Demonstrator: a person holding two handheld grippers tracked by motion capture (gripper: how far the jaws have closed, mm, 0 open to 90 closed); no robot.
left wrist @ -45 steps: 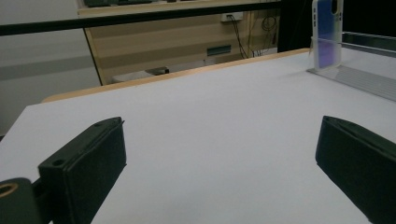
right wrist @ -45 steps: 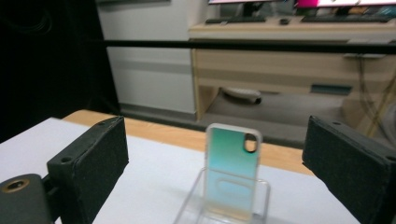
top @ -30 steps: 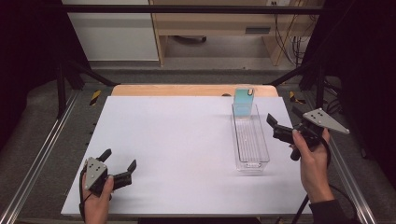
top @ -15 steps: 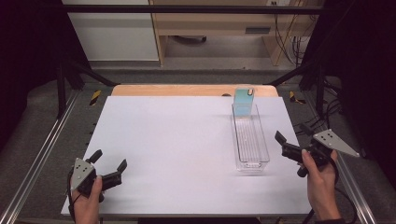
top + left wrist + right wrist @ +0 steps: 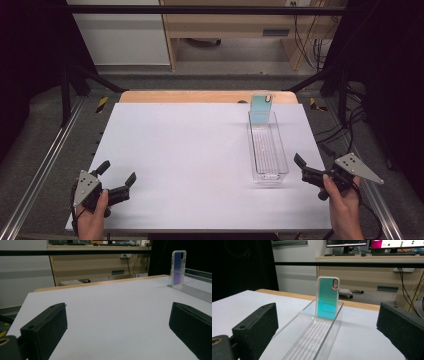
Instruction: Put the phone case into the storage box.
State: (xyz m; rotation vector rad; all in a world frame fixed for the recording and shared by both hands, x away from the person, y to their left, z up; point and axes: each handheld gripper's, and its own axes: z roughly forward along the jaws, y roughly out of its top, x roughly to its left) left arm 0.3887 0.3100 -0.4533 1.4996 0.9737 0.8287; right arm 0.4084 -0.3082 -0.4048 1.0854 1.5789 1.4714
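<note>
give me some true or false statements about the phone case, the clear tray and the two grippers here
1. The phone case stands upright at the far end of the clear tray. True.
2. The right gripper is clamped on the phone case. False: its jaws are open with nothing between them, near the tray's near end.
3. The left gripper is open above the white table. True.
4. The clear tray lies on its side. False: it sits flat, open side up.
5. The tray sits near the left gripper. False: it is on the right gripper's side.
</note>
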